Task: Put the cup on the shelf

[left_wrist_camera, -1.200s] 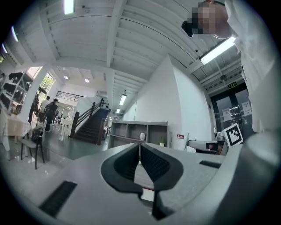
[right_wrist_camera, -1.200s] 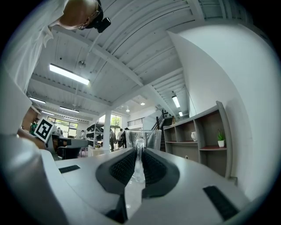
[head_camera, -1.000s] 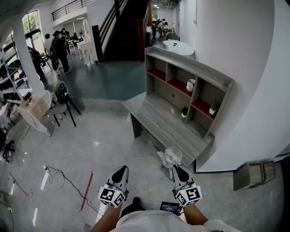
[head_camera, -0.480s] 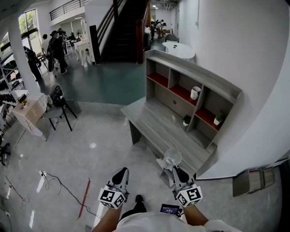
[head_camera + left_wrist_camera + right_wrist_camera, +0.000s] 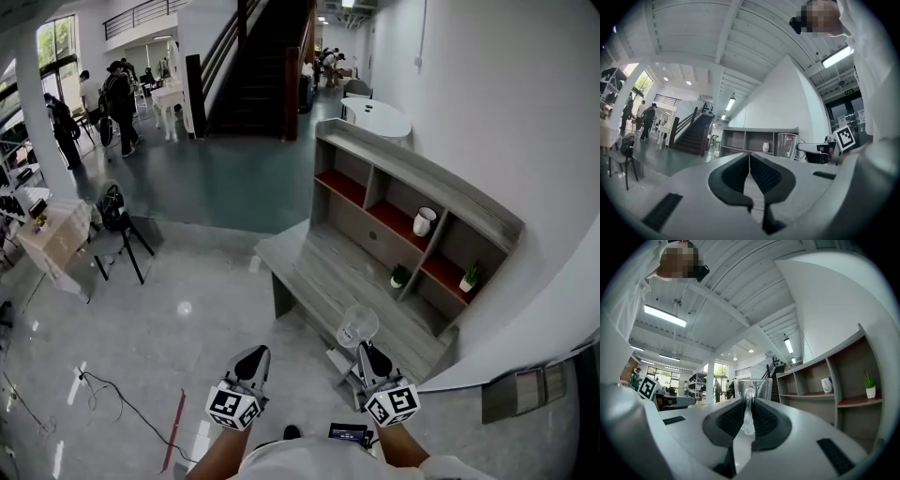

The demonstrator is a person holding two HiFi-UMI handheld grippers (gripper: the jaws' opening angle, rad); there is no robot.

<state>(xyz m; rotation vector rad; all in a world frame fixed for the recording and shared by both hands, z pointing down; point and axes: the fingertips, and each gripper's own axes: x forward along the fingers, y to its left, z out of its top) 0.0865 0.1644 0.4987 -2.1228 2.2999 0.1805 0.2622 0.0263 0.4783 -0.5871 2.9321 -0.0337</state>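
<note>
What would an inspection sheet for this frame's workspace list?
Surface: grey desk with a compartmented shelf unit along its back.
Job's things: clear cup, held off the desk, not yet on the shelf unit.
Clutter: white mug in a shelf compartment; two small potted plants in others.
Grippers: left hand-held gripper shut, empty; right hand-held gripper shut on the cup's handle.
Cables: one cable lying on the floor, left.
Surroundings: staircase, people standing far left, black chair.
</note>
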